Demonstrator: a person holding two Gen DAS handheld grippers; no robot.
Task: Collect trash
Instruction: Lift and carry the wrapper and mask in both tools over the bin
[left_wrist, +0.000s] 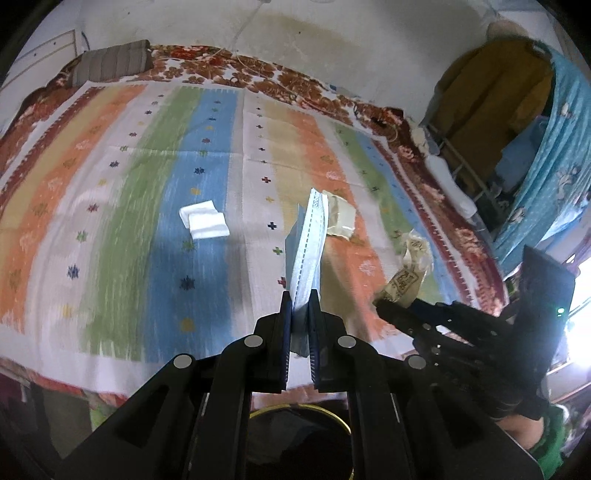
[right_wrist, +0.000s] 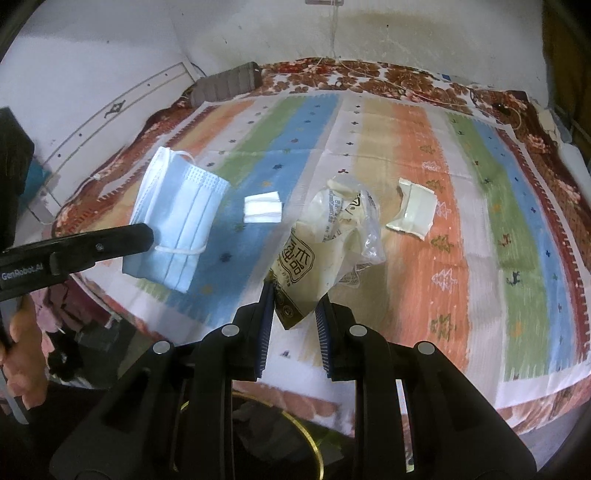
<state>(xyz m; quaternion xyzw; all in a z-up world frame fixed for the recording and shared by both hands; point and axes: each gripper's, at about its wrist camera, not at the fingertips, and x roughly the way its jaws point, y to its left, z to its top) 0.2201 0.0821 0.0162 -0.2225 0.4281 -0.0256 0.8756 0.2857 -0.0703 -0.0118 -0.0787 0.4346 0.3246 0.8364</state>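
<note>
Pale-blue pleated fabric, the face mask (right_wrist: 181, 221) hangs limp above the bed's striped blanket (left_wrist: 110, 221), pinched at its lower edge by the left tongs (left_wrist: 298, 299), pressed together on it. It looks light and floppy (an edge pinch suffices). Right of the mask, the crinkly snack wrapper (right_wrist: 325, 243) sits between the right tongs (right_wrist: 295, 295), whose jaws stand apart; only the left jaw seems to touch it. Slippery film, so I would grip its thick folded end. Beyond the mask lie a folded tissue (left_wrist: 203, 219) and cream packet (left_wrist: 341, 218).
</note>
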